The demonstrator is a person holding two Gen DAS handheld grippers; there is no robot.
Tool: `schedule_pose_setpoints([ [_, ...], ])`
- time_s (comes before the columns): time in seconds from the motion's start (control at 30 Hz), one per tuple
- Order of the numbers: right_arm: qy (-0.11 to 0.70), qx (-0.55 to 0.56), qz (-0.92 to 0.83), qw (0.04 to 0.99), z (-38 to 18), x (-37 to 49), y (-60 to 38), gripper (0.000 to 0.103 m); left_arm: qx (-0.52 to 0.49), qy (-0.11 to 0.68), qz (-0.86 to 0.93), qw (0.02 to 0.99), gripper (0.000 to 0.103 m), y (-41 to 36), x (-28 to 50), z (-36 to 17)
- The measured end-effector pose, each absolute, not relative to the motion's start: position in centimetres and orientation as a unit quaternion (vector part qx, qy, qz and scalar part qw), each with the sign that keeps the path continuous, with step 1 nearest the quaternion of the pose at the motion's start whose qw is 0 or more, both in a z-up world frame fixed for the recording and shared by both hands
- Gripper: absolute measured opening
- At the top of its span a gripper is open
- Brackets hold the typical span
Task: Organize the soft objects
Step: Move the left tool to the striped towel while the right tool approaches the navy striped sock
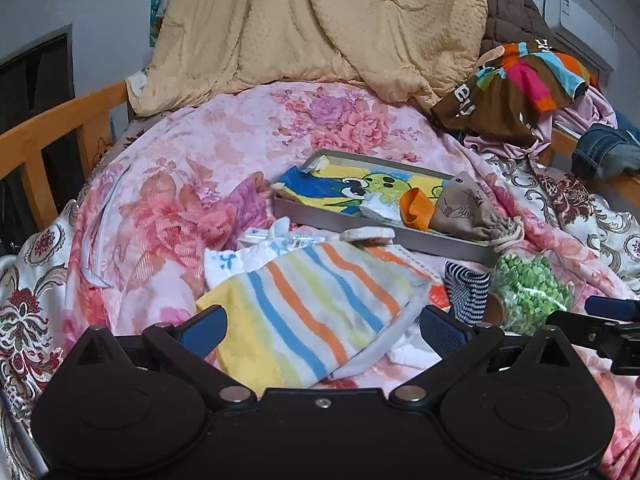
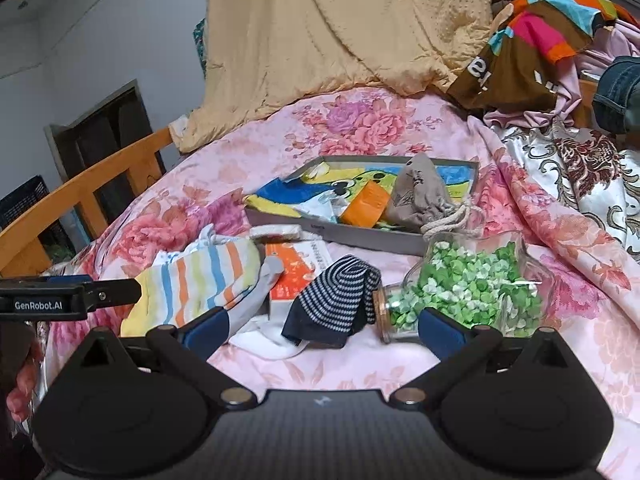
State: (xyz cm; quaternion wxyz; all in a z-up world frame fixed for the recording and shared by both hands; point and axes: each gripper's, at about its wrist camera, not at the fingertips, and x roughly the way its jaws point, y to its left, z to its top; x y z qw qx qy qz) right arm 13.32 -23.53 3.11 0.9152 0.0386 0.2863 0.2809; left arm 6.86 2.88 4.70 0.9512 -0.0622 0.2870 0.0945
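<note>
Both grippers hover with jaws spread, holding nothing. The striped cloth (image 1: 316, 312) lies between the left gripper (image 1: 322, 326) jaws; the dark sock (image 2: 340, 300) sits between the right gripper (image 2: 322, 326) jaws, with the jar (image 2: 460, 292) just right. Beyond both, the tray (image 2: 360, 236). This looks like the approach step; next, each should close on its piece.

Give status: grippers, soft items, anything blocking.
Left gripper open, over the striped cloth. Right gripper open, empty, near the dark striped sock. Both lie outside the tray. Glass jar beside the sock.
</note>
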Motion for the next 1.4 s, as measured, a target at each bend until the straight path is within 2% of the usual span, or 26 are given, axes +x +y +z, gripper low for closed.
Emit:
schedule_pose_setpoints([
  [0.33,0.294,0.017,0.298,0.908,2.8,13.8,-23.3,0.103,-0.042,0.322,0.120,0.938,0.102,0.7,7.5,6.7],
  [0.77,0.280,0.016,0.284,0.917,2.3,14.2,-24.2,0.103,0.008,0.359,0.078,0.930,0.102,-1.4,10.5,6.5],
  [0.93,0.279,0.019,0.274,0.920,2.4,14.5,-24.3,0.103,-0.002,0.349,0.053,0.936,0.102,-0.4,10.6,5.4],
  [1.17,0.256,0.023,0.258,0.931,1.8,14.2,-23.9,0.103,-0.068,0.304,0.035,0.950,0.102,2.3,9.3,3.6],
  [1.4,0.214,0.010,0.239,0.947,1.8,13.3,-22.5,0.103,-0.015,0.248,0.012,0.969,0.102,3.1,7.7,2.4],
])
